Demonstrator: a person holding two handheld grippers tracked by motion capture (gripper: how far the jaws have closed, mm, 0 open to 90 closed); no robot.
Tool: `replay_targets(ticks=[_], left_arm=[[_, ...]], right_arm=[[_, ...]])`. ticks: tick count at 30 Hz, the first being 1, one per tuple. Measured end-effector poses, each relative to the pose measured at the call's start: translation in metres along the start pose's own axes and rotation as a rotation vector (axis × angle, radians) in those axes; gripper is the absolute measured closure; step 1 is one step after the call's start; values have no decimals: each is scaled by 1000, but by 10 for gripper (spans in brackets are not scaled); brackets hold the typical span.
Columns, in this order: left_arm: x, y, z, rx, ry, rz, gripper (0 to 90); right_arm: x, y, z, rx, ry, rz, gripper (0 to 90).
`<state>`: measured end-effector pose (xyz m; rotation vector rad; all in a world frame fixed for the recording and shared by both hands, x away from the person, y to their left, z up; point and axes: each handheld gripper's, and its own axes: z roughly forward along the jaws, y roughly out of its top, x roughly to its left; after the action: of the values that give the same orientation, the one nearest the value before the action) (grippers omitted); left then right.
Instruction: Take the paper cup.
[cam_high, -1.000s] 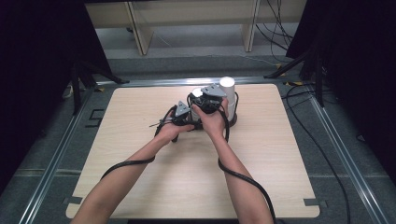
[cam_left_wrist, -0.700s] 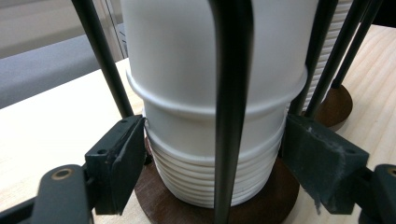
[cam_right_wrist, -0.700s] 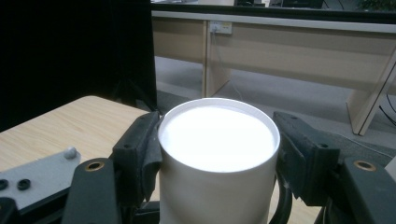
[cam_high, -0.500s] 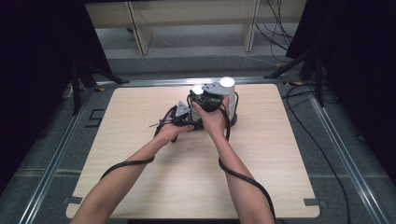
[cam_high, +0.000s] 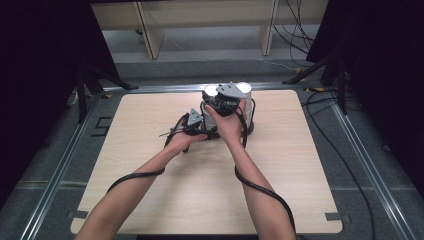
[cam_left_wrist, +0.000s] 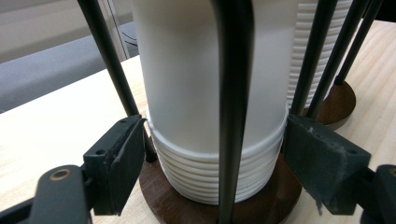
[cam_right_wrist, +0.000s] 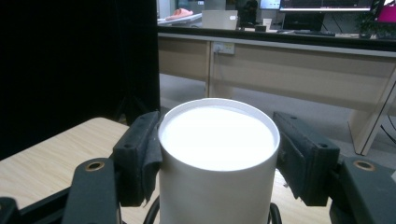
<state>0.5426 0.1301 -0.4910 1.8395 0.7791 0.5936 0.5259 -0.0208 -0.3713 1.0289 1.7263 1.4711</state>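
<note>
A cup holder (cam_left_wrist: 261, 200) with a round brown base and black wire posts stands at the table's far middle, and a stack of white ribbed cups (cam_left_wrist: 205, 93) sits inside it. My left gripper (cam_left_wrist: 215, 140) grips the holder low down, its pads (cam_left_wrist: 123, 158) against the posts and the stack; its jaws have just been opening a little. From above, my right gripper (cam_right_wrist: 217, 140) is shut on the top white cup (cam_right_wrist: 219, 154), one pad on each side. In the high view the left gripper (cam_high: 202, 129) is beside the holder (cam_high: 250, 127) and the right gripper (cam_high: 225, 97) above it.
A second ribbed cup stack (cam_left_wrist: 317, 42) stands on its own brown base behind the first. The wooden table (cam_high: 150, 165) has metal rails along its sides. Black stands, cables and a pale desk lie beyond the far edge.
My right gripper has risen a little with the white cup in it. The left hand has stayed where it was.
</note>
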Motion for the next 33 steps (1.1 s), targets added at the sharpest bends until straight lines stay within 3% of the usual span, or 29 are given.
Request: replay_targets(ticks=[3, 4, 8, 11, 14, 16, 17, 19, 21, 22, 26, 29, 33], left_arm=[[0, 0, -1, -5, 8, 1, 202], [0, 0, -2, 8, 15, 15, 195], [0, 0, -4, 10, 17, 28, 188], [0, 0, -7, 14, 19, 37, 176], [0, 0, -10, 10, 25, 35, 162], [0, 1, -13, 4, 19, 41, 158], [0, 1, -14, 1, 17, 41, 151], [0, 3, -17, -3, 16, 47, 148], [0, 5, -20, -11, 14, 50, 147], [-1, 5, -21, -16, 12, 52, 146], [-4, 6, -28, -25, 12, 65, 141], [-5, 7, -33, -40, 25, 102, 122], [-4, 5, -36, -42, 32, 98, 95]], right_arm=[[0, 4, -2, -1, 1, 0, 357], [-1, 6, -3, -25, 0, -11, 357], [0, 9, -4, -30, 7, 15, 358], [-1, 11, -6, -27, -2, -10, 357], [0, 13, -8, -30, 5, 9, 357], [0, 14, -7, -51, 11, -6, 357], [1, 17, -11, -32, 7, 10, 357], [-1, 20, -12, -53, 8, -21, 358], [0, 21, -13, -52, 12, 0, 358], [-1, 23, -13, -65, 7, -23, 358], [2, 27, -18, -64, 21, 1, 357], [3, 29, -21, -73, 24, -18, 358], [4, 31, -23, -86, 23, -27, 357]])
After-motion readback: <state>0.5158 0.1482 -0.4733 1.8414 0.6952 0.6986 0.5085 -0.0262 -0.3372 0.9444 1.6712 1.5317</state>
